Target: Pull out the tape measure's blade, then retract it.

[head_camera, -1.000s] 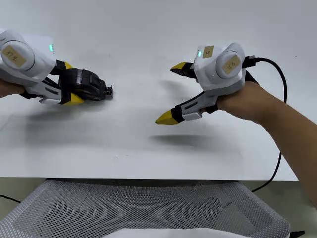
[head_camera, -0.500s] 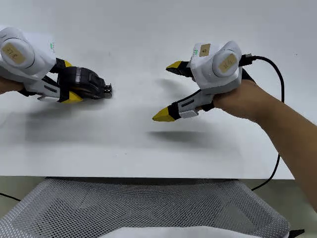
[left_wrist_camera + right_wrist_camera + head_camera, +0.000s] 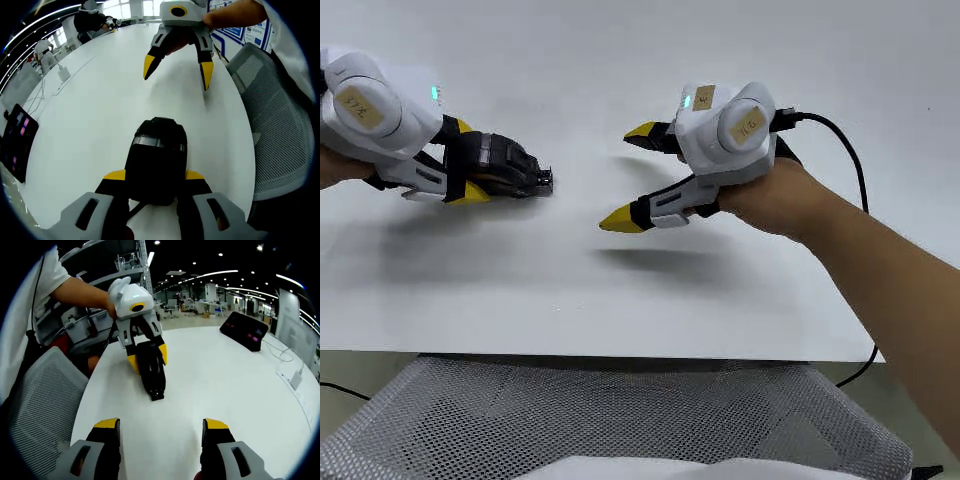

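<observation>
At the left, the white left gripper with yellow-tipped black jaws (image 3: 468,162) clamps the black, rounded plastic tape measure (image 3: 505,165) by its sides, low over the plain white table (image 3: 620,290). The tape's small metal hook (image 3: 546,180) sits at the case mouth. Further right and apart from it, the matching right gripper (image 3: 628,176) hangs empty, jaws spread wide and aimed at the hook.

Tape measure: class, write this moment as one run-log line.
left gripper: shut on tape measure | right gripper: open, facing the tape measure, not touching | blade: not yet pulled out
</observation>
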A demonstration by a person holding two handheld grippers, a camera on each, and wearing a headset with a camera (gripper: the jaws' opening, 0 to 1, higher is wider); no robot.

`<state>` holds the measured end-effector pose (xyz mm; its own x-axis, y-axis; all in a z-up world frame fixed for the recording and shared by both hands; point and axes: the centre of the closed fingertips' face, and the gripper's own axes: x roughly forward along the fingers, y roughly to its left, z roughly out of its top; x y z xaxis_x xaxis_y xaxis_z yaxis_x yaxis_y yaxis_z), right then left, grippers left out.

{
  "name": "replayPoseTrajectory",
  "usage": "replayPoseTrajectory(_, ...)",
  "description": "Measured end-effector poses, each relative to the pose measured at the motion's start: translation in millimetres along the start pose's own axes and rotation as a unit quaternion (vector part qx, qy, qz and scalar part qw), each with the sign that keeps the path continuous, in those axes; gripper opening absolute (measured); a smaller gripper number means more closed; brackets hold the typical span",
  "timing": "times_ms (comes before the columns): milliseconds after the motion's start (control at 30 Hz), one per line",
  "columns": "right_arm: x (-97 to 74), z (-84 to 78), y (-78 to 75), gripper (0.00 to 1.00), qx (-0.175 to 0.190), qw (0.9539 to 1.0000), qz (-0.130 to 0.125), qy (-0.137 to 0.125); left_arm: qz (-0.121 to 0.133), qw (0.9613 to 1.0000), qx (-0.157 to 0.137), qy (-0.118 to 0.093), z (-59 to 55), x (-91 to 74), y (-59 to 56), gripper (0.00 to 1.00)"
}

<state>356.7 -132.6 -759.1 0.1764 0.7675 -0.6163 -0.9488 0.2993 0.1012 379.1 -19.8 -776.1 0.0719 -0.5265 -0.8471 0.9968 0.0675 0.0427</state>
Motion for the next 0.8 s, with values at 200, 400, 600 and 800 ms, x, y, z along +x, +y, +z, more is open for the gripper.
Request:
replayPoseTrajectory(200,12.2,8.7,-2.5,0.56,-0.010,0.9998,0.000,-0.016,-0.001,1.0000,0.000,0.003,-0.6,0.4,0.1,0.31)
replayPoseTrajectory(400,24.9,9.9,1.7,0.51,-0.024,0.9996,0.007,-0.013,-0.002,1.0000,0.000,0.005,-0.6,0.7,0.1,0.31)
replayPoseTrajectory(600,36.2,13.1,6.3,0.46,-0.033,0.9992,0.017,-0.015,-0.002,1.0000,0.000,0.005,-0.4,1.0,-0.1,0.31)
replayPoseTrajectory(800,46.5,14.9,6.7,0.42,-0.050,0.9984,0.022,-0.012,-0.002,1.0000,-0.002,0.005,-0.1,1.3,-0.2,0.31)
